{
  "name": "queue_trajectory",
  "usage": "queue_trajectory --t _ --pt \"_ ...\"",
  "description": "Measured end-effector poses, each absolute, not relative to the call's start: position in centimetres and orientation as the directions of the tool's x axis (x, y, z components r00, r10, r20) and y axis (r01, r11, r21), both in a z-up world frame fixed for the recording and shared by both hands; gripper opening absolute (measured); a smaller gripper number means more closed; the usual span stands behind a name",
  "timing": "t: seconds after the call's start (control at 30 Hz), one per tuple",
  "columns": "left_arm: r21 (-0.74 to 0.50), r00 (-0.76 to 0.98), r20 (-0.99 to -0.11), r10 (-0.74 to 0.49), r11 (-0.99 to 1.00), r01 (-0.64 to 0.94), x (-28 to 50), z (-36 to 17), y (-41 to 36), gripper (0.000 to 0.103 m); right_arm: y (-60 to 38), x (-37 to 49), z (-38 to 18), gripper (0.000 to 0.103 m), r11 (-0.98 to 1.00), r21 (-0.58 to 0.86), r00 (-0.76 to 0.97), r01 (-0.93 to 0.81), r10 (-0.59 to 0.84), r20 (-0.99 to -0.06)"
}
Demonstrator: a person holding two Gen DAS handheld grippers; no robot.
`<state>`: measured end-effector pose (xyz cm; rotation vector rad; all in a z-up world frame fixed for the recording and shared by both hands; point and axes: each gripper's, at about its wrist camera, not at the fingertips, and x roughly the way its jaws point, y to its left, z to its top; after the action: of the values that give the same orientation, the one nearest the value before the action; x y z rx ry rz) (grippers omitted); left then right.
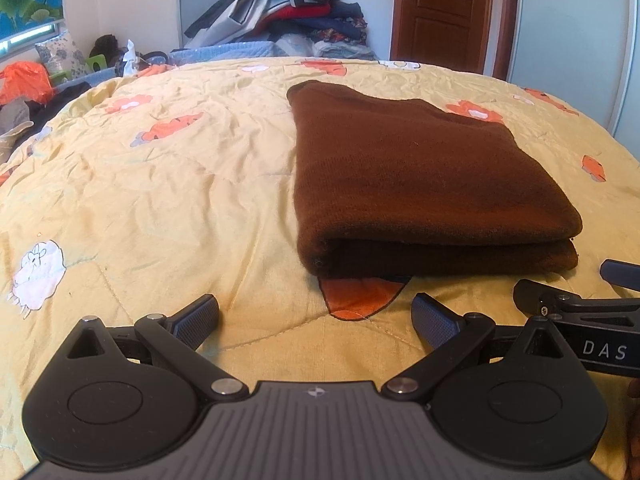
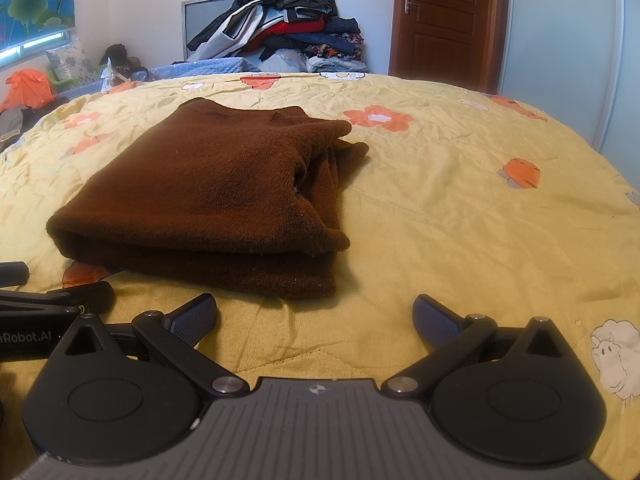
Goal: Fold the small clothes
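Observation:
A brown knitted garment (image 1: 420, 176) lies folded in layers on the yellow flowered quilt (image 1: 160, 184). In the right wrist view the garment (image 2: 208, 192) lies ahead and to the left, with a loose part bunched at its far right side. My left gripper (image 1: 316, 314) is open and empty, just short of the garment's near edge. My right gripper (image 2: 316, 314) is open and empty, near the garment's near right corner. Each gripper shows at the edge of the other's view: the right one in the left wrist view (image 1: 576, 300), the left one in the right wrist view (image 2: 56, 296).
A heap of clothes (image 1: 288, 4) is stacked beyond the far edge of the bed. A brown door (image 1: 440, 12) stands at the back right. Pillows, an orange bag (image 1: 24, 80) and other items lie at the far left.

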<state>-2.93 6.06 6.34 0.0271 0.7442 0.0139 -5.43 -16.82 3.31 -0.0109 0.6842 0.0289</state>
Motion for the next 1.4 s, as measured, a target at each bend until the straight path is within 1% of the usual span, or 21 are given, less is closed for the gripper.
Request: queue_trajectory --t 1.4 --pt "0.031 0.748 -0.664 0.021 1.000 -0.001 -3.10 6.15 6.07 0.103 -16.83 -5.48 3.32 0.103 1.000 0.000 0.775 -0.030 0.023 -0.632"
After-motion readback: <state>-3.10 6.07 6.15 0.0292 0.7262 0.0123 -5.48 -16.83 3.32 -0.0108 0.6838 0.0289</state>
